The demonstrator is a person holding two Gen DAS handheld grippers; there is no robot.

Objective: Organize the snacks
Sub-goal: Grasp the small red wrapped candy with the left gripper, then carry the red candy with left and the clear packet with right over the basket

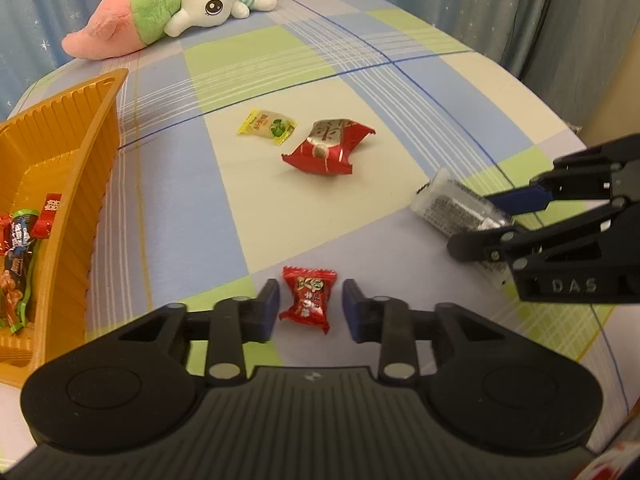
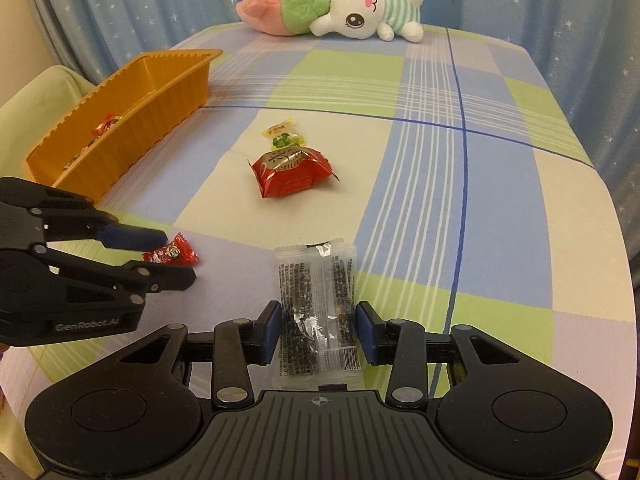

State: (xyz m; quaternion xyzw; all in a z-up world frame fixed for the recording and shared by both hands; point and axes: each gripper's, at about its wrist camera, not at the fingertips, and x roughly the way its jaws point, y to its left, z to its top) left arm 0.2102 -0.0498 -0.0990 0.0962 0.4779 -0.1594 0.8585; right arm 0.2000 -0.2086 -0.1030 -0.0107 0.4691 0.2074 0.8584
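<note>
red candy between left gripper pads, untouched

The cloth is checked blue, green and cream. On it, left of the red packet, stands an orange tray; behind lies a white, pink and green plush.

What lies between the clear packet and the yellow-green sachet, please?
The big red packet, close to the yellow-green sachet and well apart from the clear packet; both wrist views show it.
</note>
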